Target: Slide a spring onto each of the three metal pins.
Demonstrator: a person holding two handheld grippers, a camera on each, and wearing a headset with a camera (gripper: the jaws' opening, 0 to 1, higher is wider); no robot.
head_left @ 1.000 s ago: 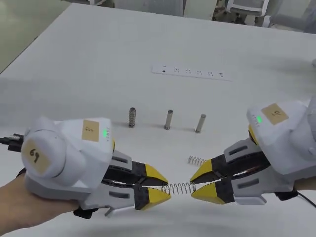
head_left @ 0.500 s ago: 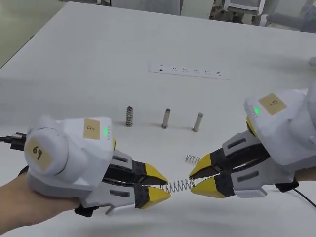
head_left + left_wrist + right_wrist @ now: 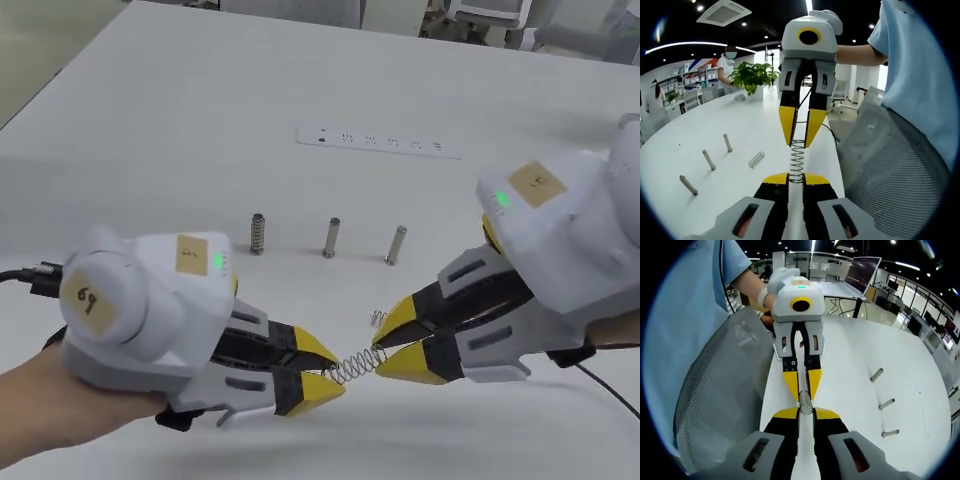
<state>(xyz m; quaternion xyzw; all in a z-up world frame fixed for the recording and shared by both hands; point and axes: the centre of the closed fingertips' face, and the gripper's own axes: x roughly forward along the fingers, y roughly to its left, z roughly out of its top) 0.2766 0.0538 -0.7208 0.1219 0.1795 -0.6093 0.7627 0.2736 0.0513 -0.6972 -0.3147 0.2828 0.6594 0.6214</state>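
A short spring (image 3: 352,366) hangs in the air between both grippers, tilted up toward the right. My left gripper (image 3: 325,375) is shut on its left end and my right gripper (image 3: 386,350) pinches its right end. In the left gripper view the spring (image 3: 797,160) runs from my own jaws to the right gripper (image 3: 800,142). Three pins stand in a row: the left pin (image 3: 257,233) carries a spring, while the middle pin (image 3: 331,238) and right pin (image 3: 396,245) are bare. A loose spring (image 3: 379,318) lies on the table by the right gripper.
A white power strip (image 3: 378,142) lies beyond the pins on the white table (image 3: 180,120). Office chairs stand at the far edge. A person's sleeve and a mesh chair back show behind the grippers in both gripper views.
The right gripper's jaws have narrowed onto the spring's end and lifted it, so the spring now slants upward to the right. The left gripper has stayed put.
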